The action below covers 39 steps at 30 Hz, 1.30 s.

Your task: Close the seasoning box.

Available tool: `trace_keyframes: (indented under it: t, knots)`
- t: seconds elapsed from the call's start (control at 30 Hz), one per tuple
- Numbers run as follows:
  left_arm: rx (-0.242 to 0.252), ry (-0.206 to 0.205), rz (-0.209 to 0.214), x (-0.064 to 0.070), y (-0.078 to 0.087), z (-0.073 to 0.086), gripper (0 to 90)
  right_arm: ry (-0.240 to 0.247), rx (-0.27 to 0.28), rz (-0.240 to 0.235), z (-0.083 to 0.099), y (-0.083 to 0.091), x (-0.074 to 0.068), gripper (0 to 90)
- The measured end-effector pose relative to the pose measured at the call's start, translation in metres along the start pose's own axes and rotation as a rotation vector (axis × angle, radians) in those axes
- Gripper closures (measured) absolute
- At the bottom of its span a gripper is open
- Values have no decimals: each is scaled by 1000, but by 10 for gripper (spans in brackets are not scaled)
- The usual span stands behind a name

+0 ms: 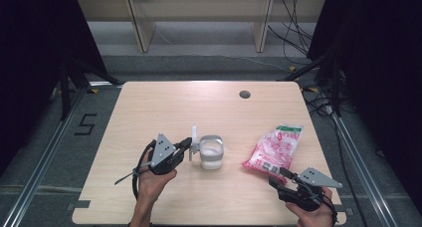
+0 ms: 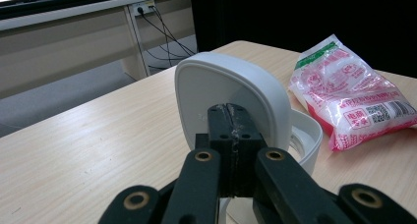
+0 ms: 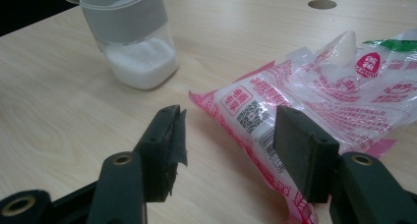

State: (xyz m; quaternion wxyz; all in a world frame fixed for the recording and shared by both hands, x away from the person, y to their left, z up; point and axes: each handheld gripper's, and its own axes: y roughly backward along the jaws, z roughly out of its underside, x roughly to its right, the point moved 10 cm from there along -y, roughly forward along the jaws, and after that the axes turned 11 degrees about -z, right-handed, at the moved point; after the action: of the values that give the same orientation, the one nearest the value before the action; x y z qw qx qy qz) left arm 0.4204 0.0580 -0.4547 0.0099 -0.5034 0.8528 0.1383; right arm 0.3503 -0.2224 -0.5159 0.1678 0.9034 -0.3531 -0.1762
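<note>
A pale wooden table (image 1: 149,107) stands on grey floor (image 1: 45,142) marked with a 5, dark curtains at both sides. The left gripper (image 1: 187,145) has its jaws clamped on the raised white lid (image 2: 231,91) of the container (image 1: 211,153) at mid-table. Right of it lies a pink bag (image 1: 274,148); the right gripper (image 1: 278,174), jaws spread wide, hovers just beside its near end.

The table (image 1: 149,107) is light wood with a small round hole (image 1: 244,94). Black cables (image 1: 293,23) lie on the grey floor (image 1: 199,62) behind.
</note>
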Motion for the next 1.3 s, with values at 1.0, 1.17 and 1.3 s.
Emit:
trace_keyframes:
  t: [1.0,1.17,1.3]
  knots:
    - [-11,85,124,30,6,3,473,4,-12,-9,2,-1,0,436]
    - [-13,76,119,31,9,8,397,9,-2,1,1,-1,1,422]
    - [-24,88,116,32,11,12,347,-27,-12,-7,3,-1,-2,412]
